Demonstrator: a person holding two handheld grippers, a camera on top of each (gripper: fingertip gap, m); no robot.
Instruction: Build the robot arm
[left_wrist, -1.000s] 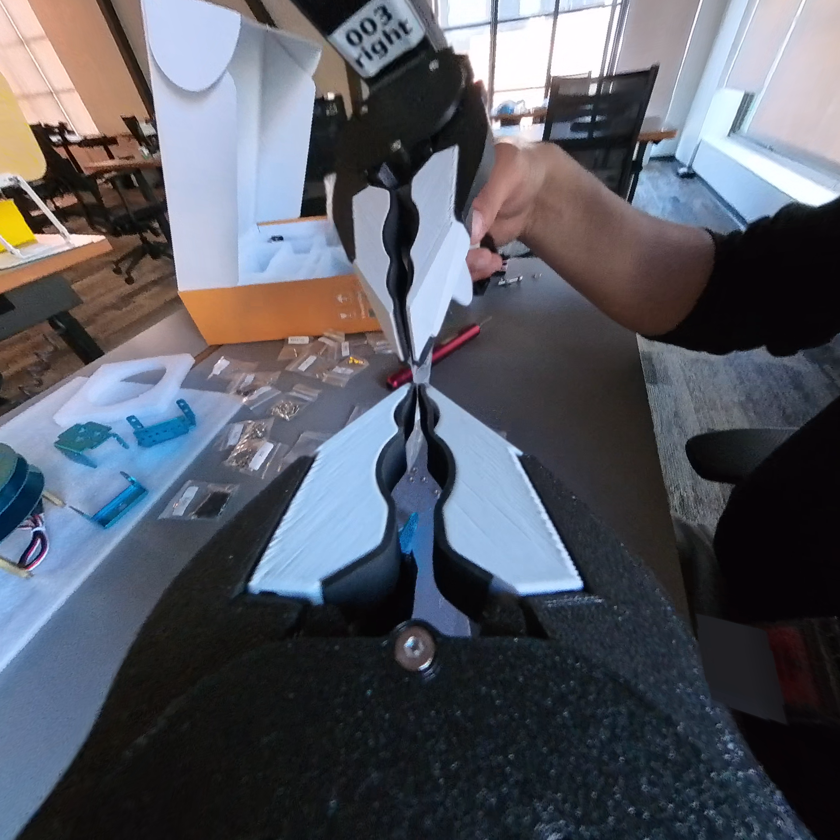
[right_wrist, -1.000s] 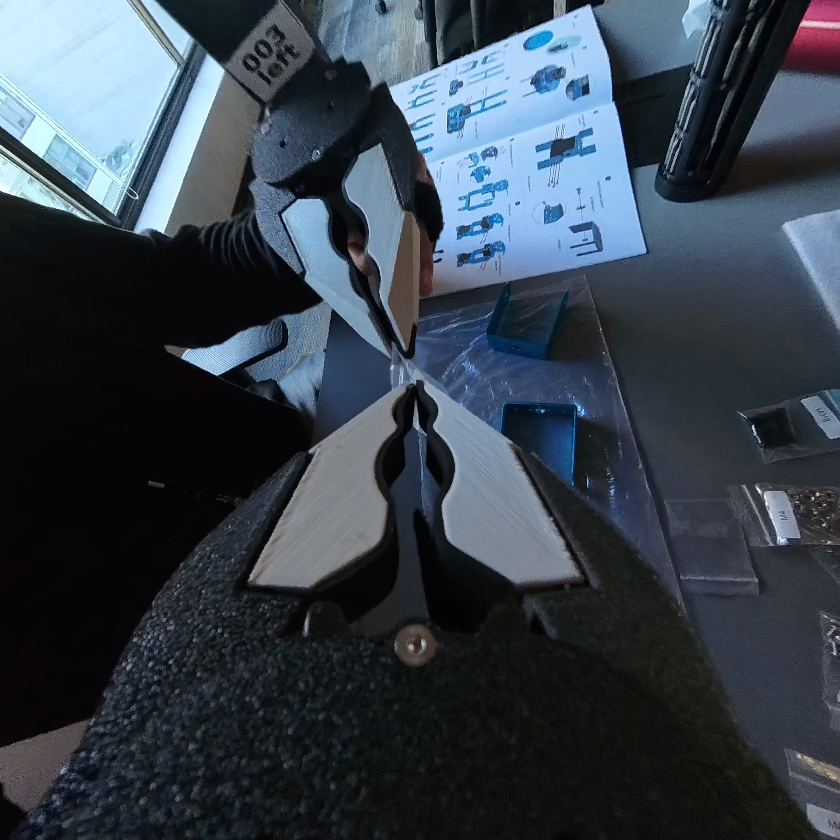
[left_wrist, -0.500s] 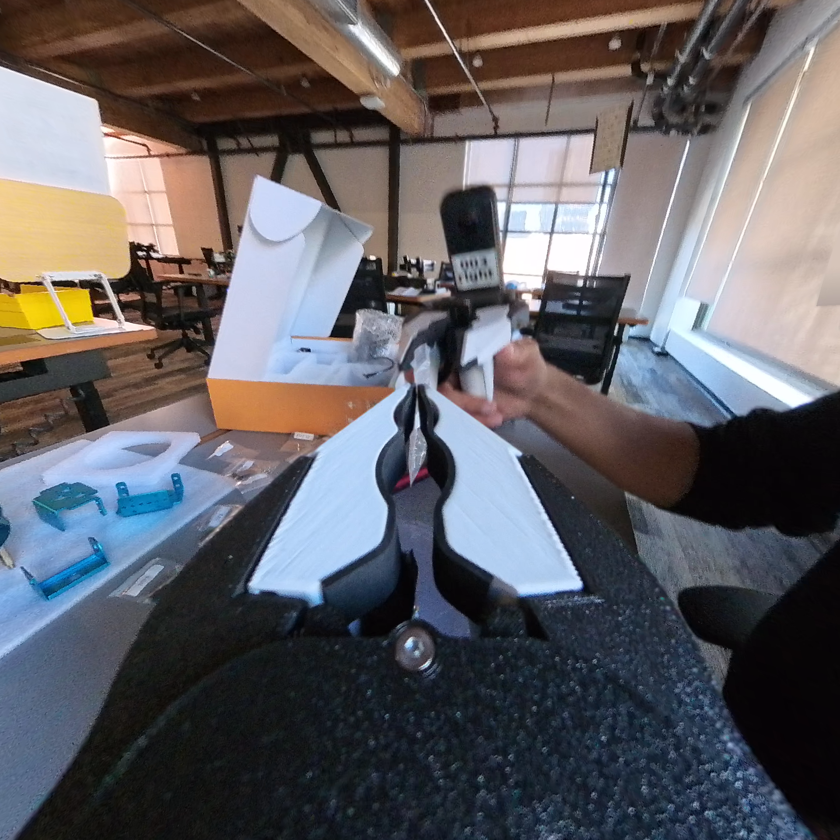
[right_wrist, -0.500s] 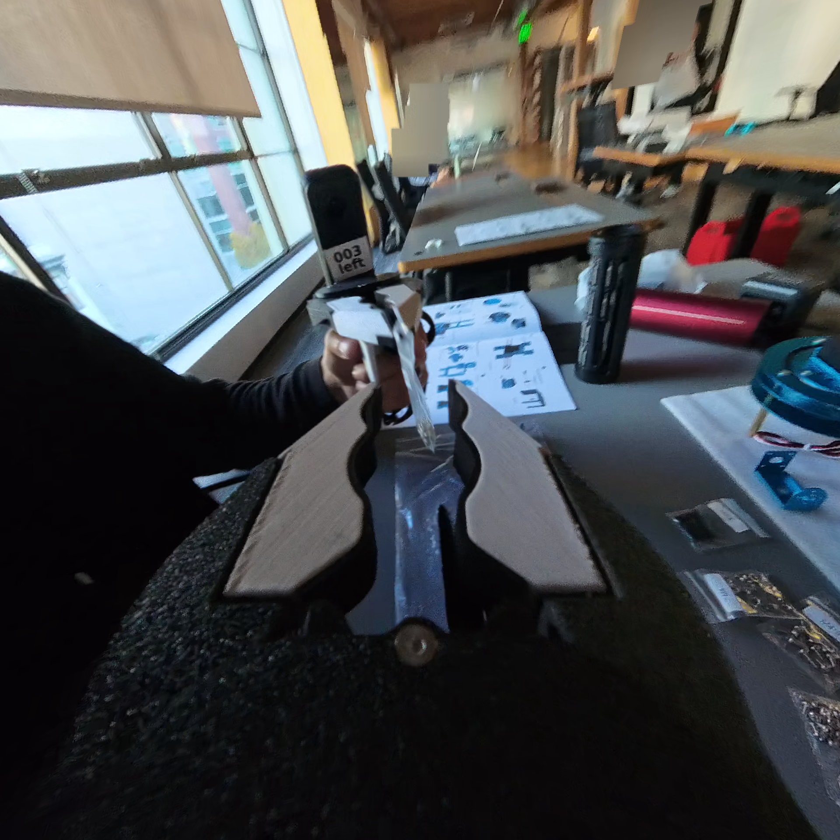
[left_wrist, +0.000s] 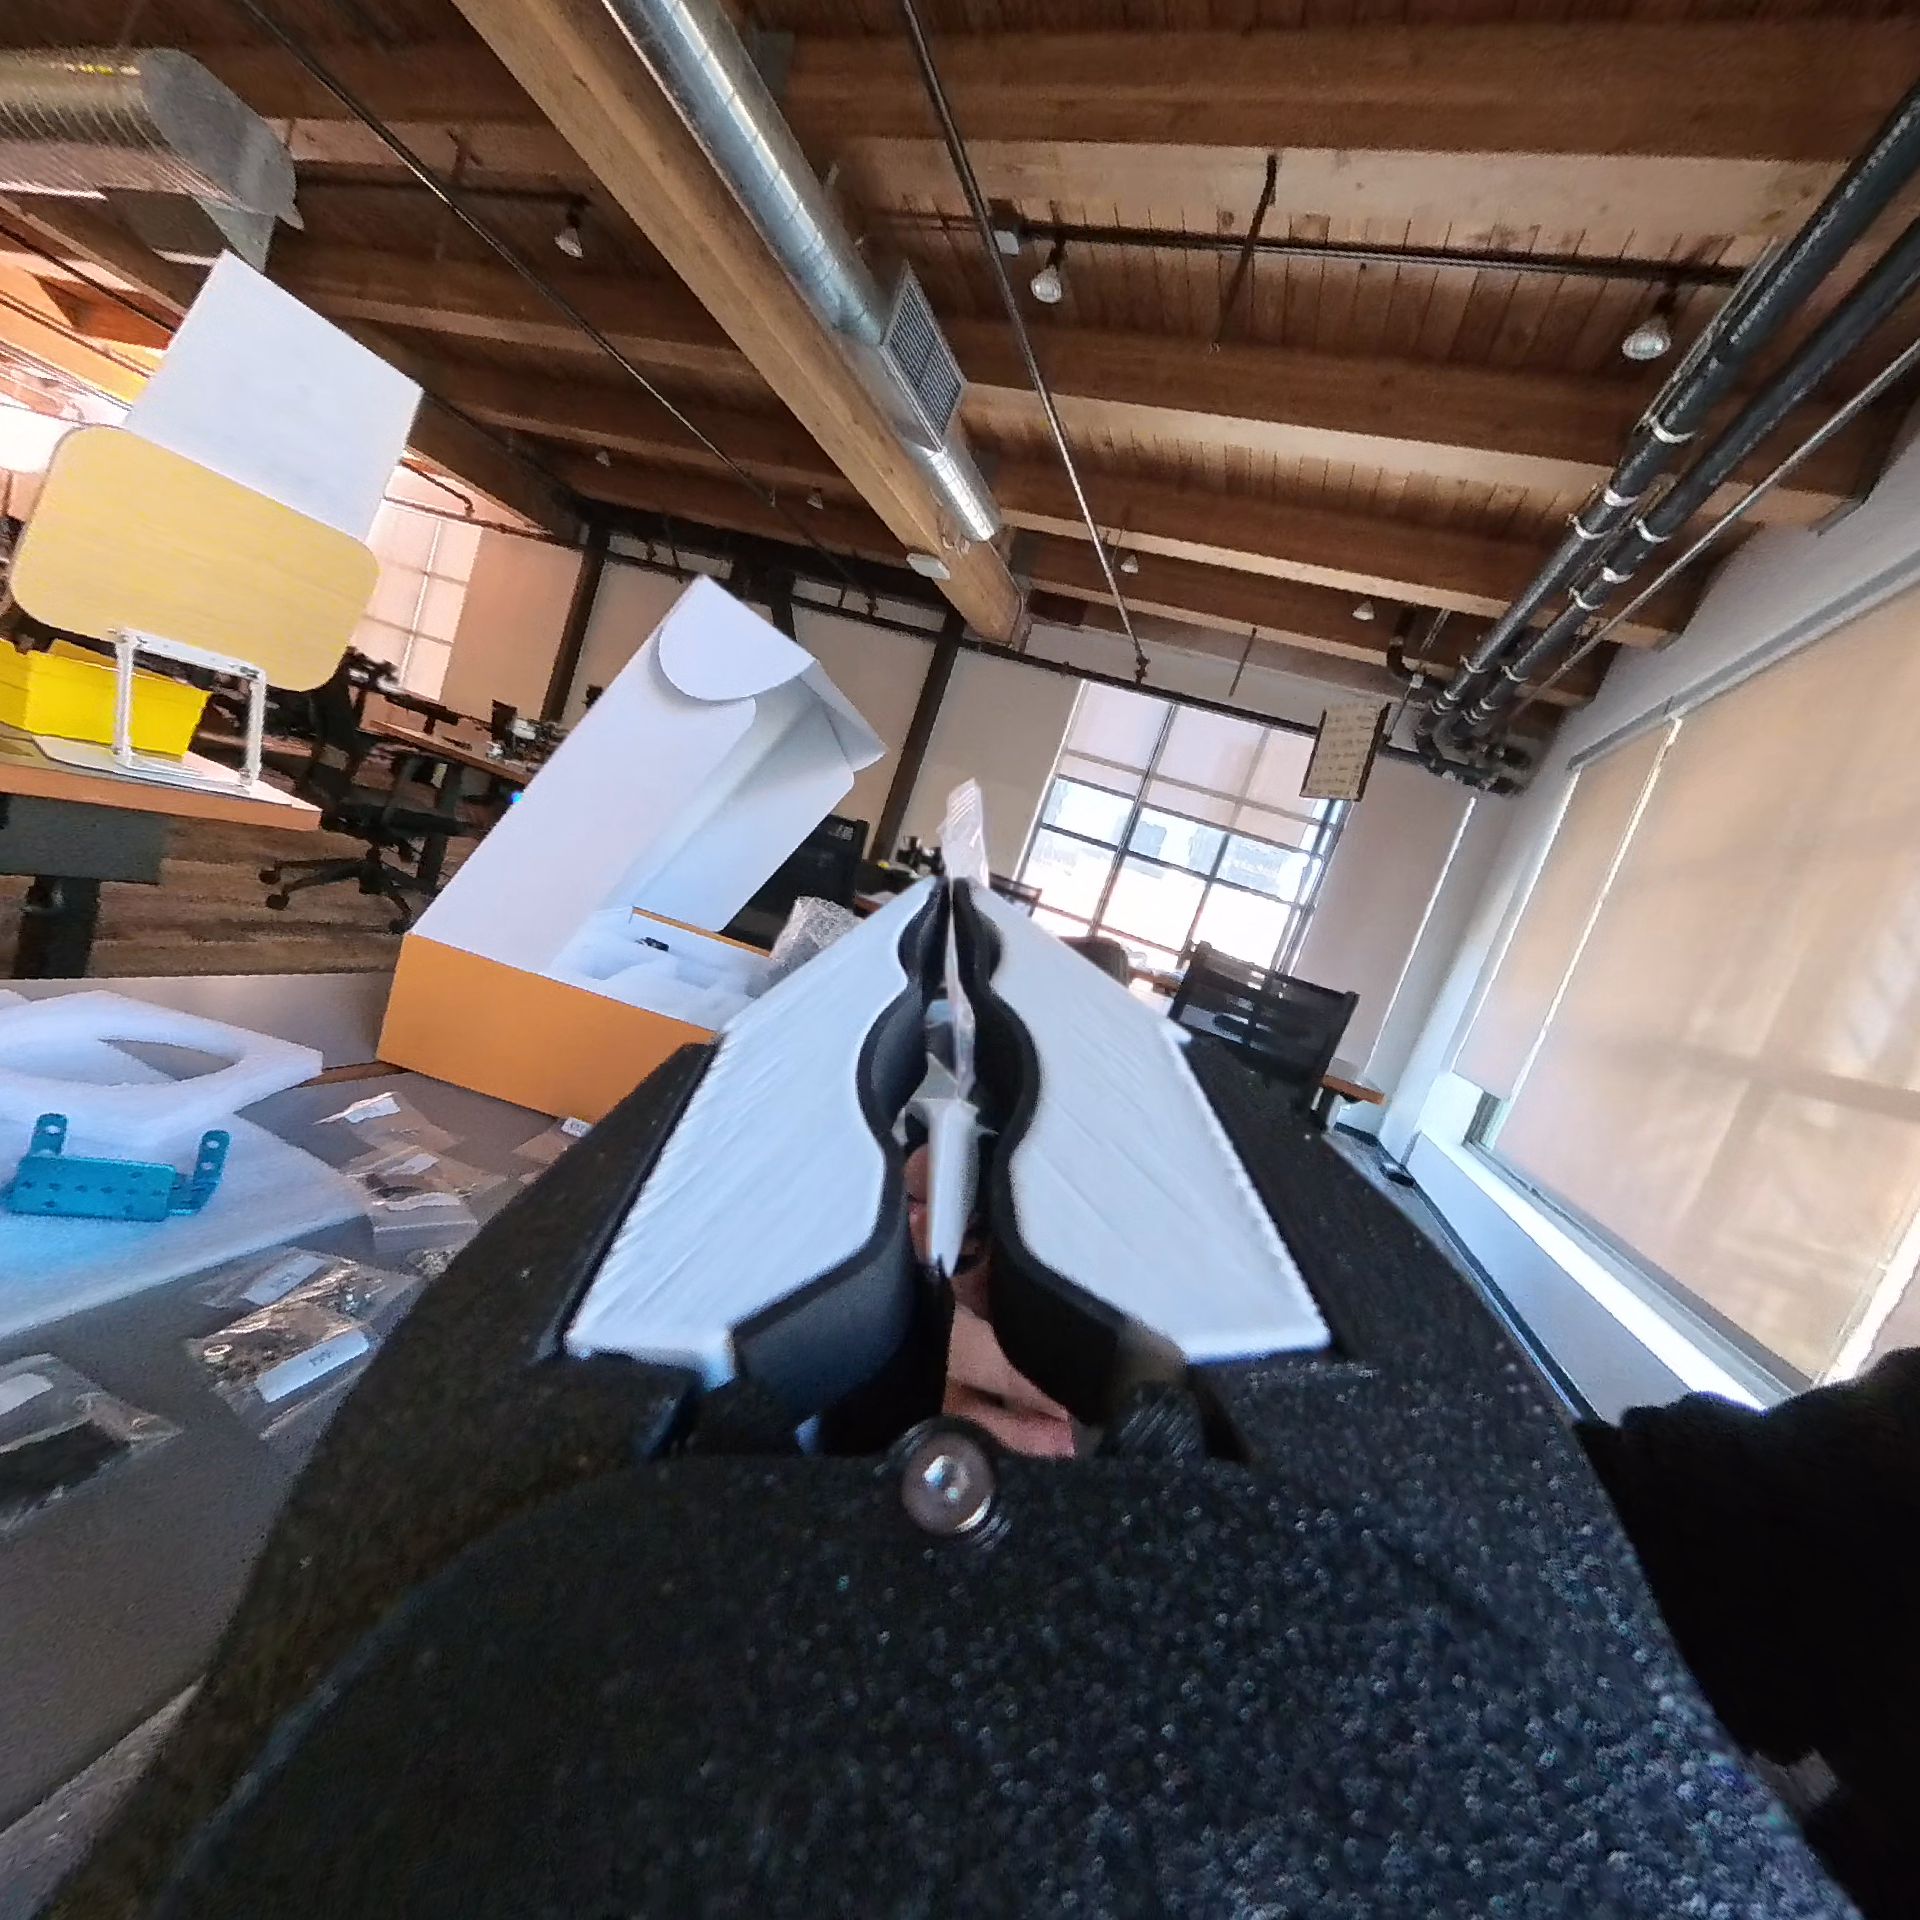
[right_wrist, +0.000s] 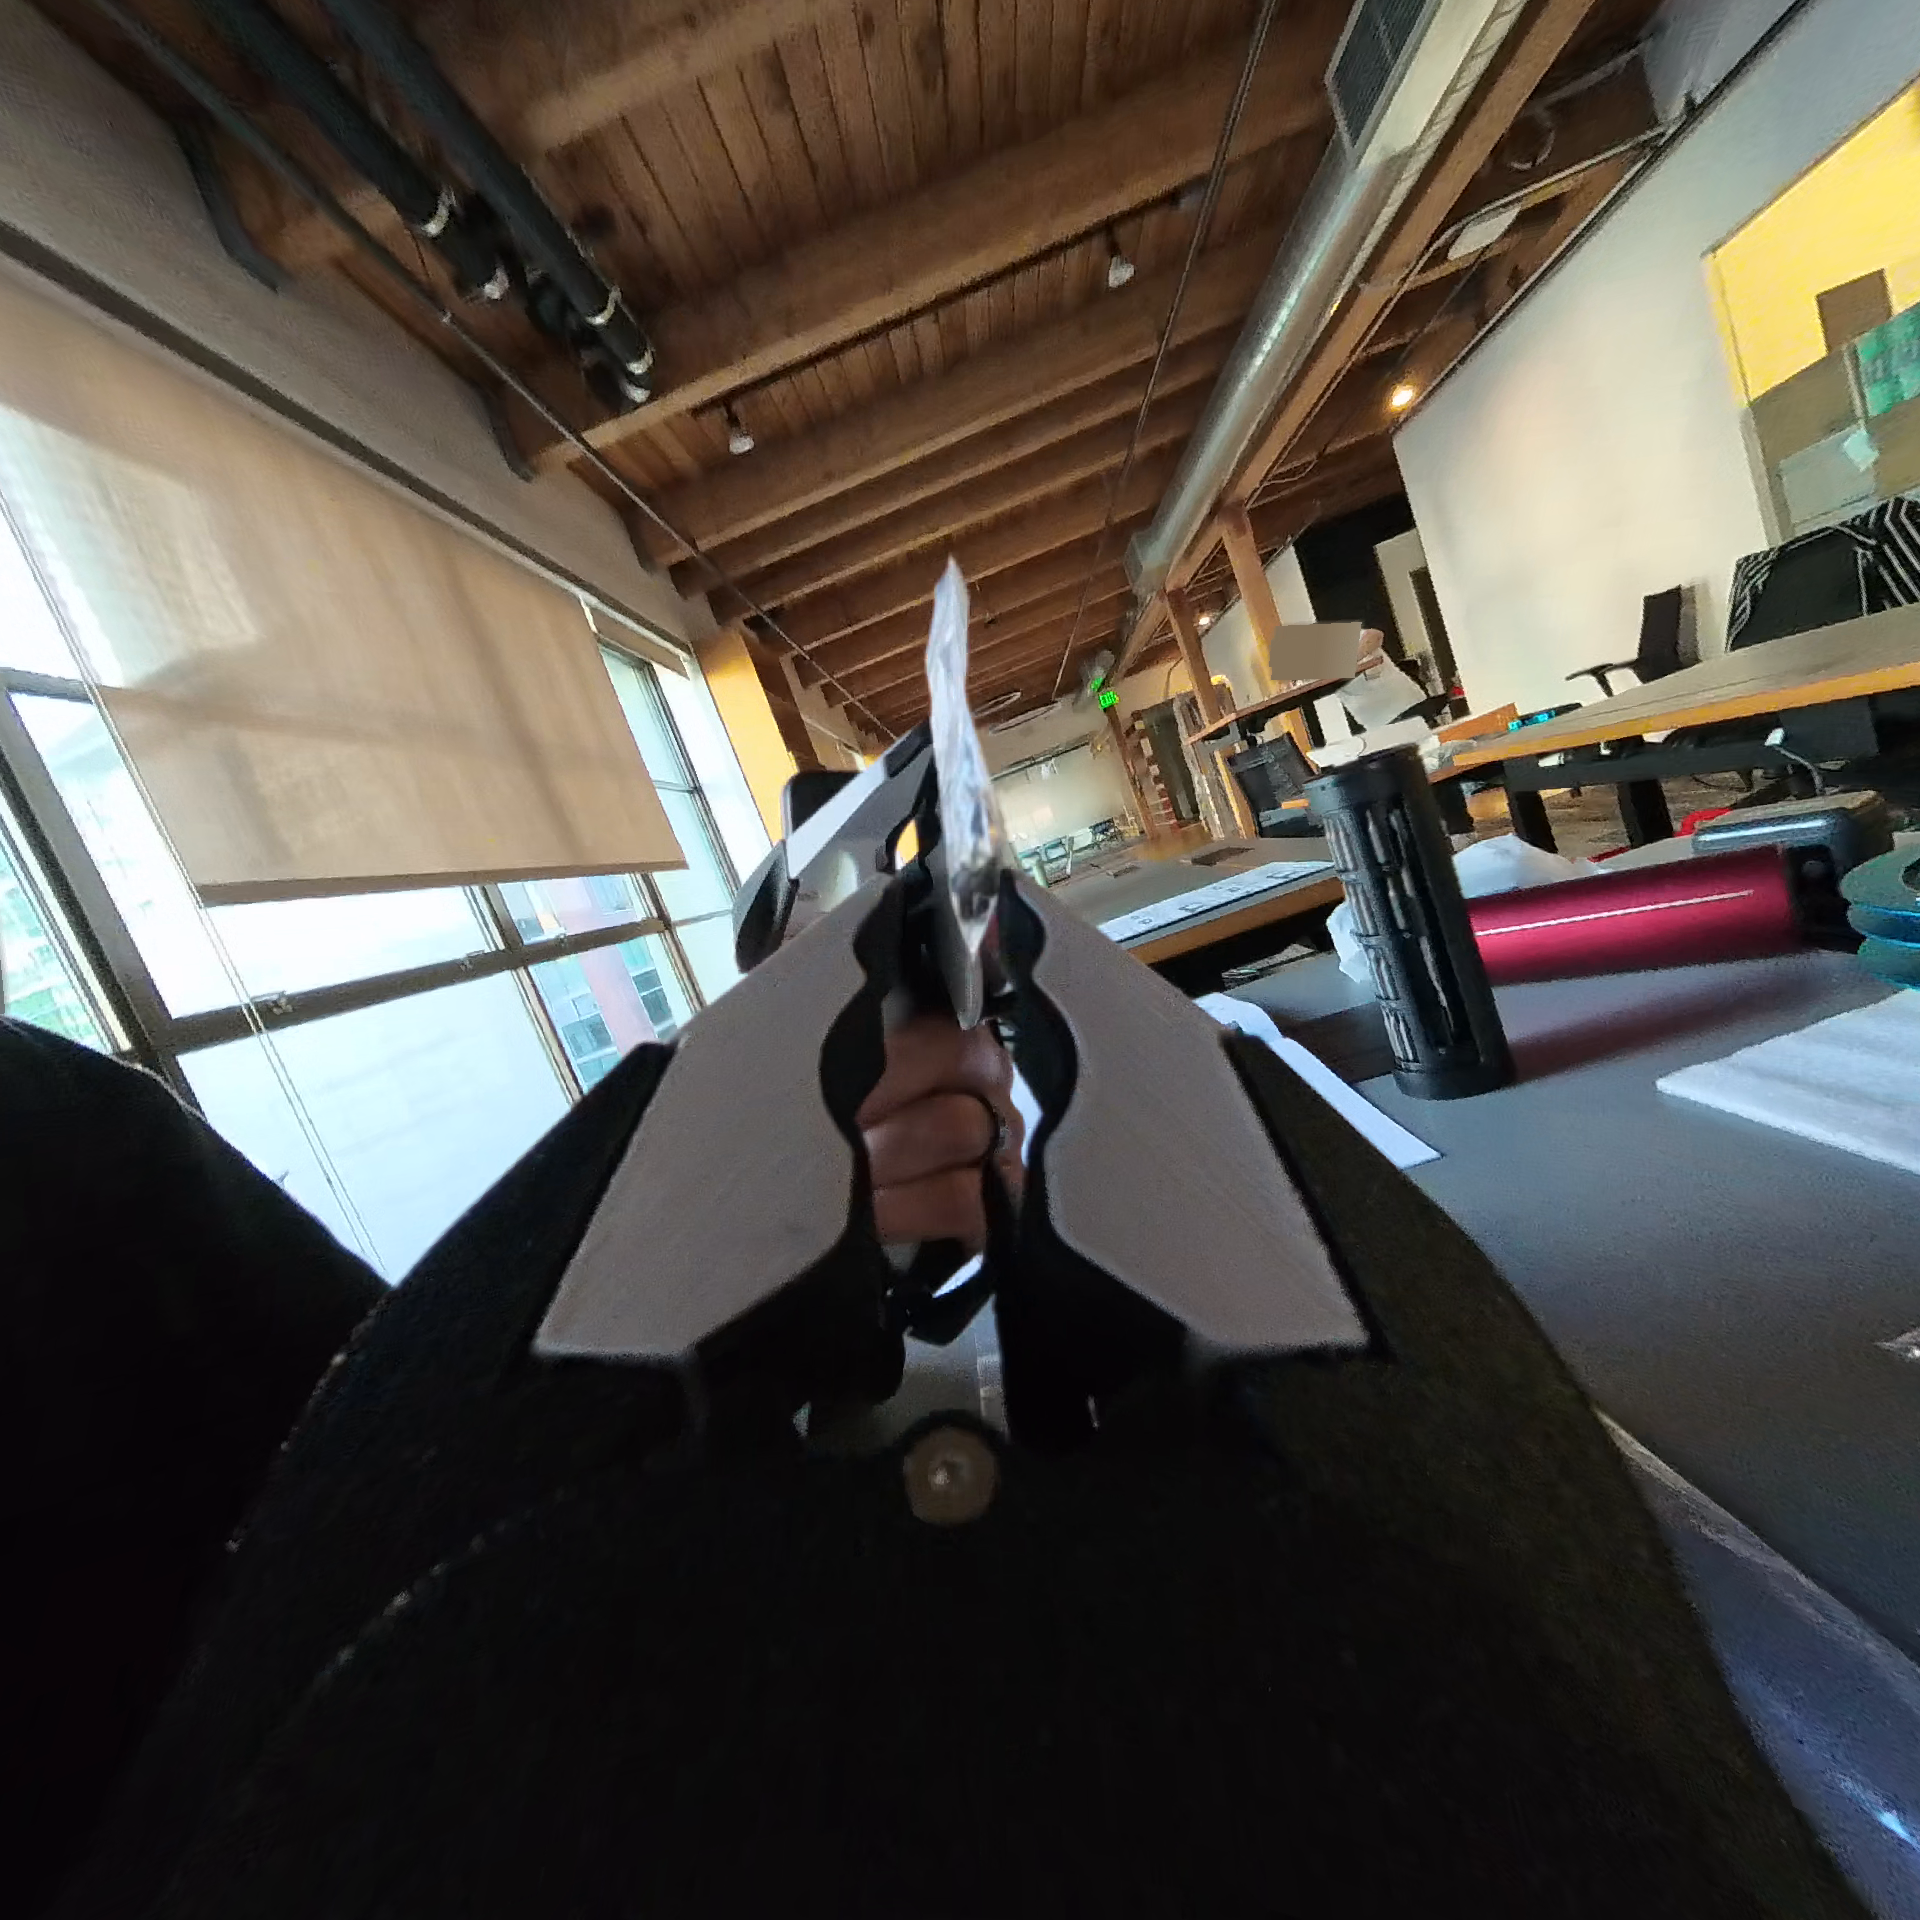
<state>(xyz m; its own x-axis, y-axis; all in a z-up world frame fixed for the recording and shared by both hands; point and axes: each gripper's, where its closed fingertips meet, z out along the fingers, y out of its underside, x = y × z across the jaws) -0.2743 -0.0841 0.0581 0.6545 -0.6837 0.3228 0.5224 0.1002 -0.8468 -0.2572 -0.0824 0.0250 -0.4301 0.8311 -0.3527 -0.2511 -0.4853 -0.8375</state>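
Well above the desk (left_wrist: 104, 1558), tilted up toward a timber ceiling. Left gripper (left_wrist: 951, 888) fingers pressed together at the tips, pinching a clear plastic bag (left_wrist: 962, 821); bag edge-on, poking out past the tips and trailing back through the hollow between them. Right gripper (right_wrist: 954, 899) fingers a little apart, with the bag in the gap and its upper end sticking up beyond them; cannot tell whether touching it. Just behind the bag, from the right wrist view, a hand (right_wrist: 930, 1143) wrapped round the left gripper's handle. Down on the desk to one side: open white box with an orange base (left_wrist: 540, 1029), white foam (left_wrist: 104, 1049), blue bracket (left_wrist: 94, 1184), small parts packets (left_wrist: 301, 1340). On the other side: black bottle (right_wrist: 1403, 935) with a red cylinder (right_wrist: 1621, 925) just beside it, both well apart from the grippers.
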